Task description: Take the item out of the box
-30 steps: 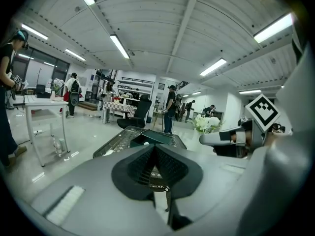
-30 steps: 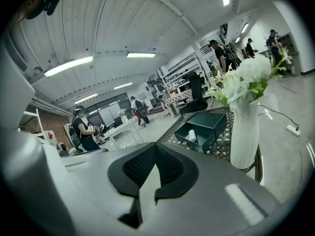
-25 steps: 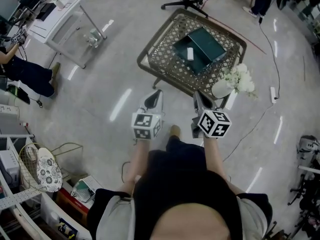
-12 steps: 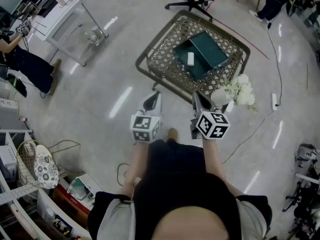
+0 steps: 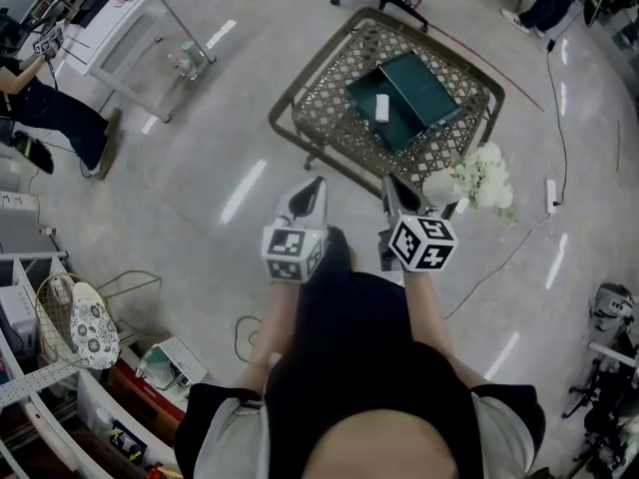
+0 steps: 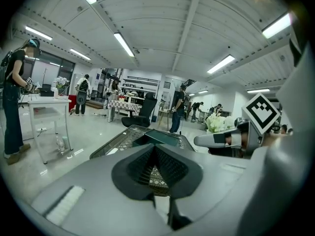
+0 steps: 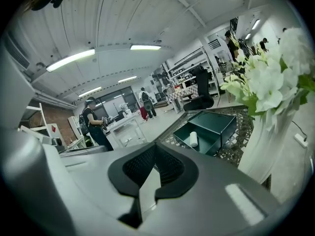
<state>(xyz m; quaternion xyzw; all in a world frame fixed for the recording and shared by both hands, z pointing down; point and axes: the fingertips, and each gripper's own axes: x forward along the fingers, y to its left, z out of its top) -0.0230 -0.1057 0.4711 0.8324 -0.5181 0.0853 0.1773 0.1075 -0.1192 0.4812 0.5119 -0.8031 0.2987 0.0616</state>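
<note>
Left hand-held gripper [image 5: 312, 190] and right hand-held gripper [image 5: 392, 190], jaws together and empty, are hovering short of the box [image 5: 427, 86] ahead; next comes spreading one around the item [image 5: 380, 109].

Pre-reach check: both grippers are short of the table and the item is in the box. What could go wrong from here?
1. The flowers stand at the near corner of the table, right beside the right gripper. A reach to the box could tip them.
2. The item lies low between the box walls. The right gripper and left gripper are shut, so unless they open first they may only shove it.
3. A cable crosses the floor on the right and could trip the person.
</note>
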